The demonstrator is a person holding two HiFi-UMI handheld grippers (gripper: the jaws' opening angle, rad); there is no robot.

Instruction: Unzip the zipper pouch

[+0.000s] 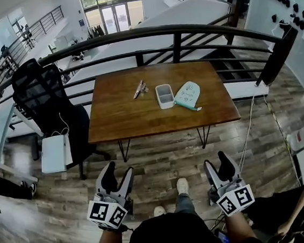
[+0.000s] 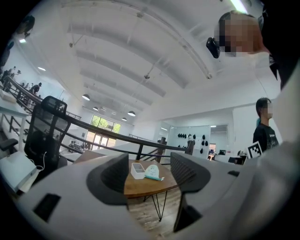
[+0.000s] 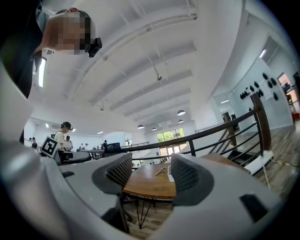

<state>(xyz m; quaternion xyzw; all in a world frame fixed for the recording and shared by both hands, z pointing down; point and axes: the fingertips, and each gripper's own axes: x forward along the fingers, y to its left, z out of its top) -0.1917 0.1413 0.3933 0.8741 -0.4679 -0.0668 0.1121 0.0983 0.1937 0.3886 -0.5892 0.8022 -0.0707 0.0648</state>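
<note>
Worktop: a brown rectangular wooden worktop (image 1: pixel 124 118) on thin black metal legs stood against a black metal railing (image 1: pixel 175 32).
Pouch: the pale mint zipper pouch with a teal edge (image 1: pixel 188 94) lay flat on the worktop, right of centre, touched by neither claw.
Container: a small white rectangular open container (image 1: pixel 164 96) sat just beside the pouch, on its left.
Metal item: a small silvery object (image 1: pixel 140 89) lay left of the container; what it was could not be told.
Left claw: the left claw (image 1: pixel 119 169) had its jaws apart and held nothing, low over the wood-plank floor (image 1: pixel 161 160) and well short of the worktop.
Right claw: the right claw (image 1: pixel 216 160) also gaped wide and empty, level with the left one.
Chair: a black mesh office chair (image 1: pixel 41 92) stood off the worktop's left end.
</note>
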